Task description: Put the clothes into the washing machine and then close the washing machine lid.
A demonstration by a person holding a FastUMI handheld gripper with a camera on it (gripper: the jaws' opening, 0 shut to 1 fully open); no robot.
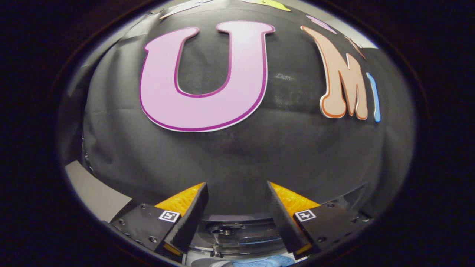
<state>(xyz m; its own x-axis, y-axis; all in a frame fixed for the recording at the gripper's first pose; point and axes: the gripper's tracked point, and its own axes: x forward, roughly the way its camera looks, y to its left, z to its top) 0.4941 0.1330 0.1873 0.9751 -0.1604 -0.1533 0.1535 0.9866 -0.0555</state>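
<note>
My gripper [236, 184] is open, with a wide gap and nothing between its fingers. It faces the booth's black cloth wall. Low between the fingers [193, 215] I see the dark rim and hinge area of the washing machine's top [241, 231]. Below that rim shows a patch of light blue cloth [259, 261], apparently lying inside the machine. Whether the lid is up or down I cannot tell.
The black cloth wall [259, 155] stands close ahead, beyond the fingers. A pale grey panel [94, 193] shows to the left of the left finger.
</note>
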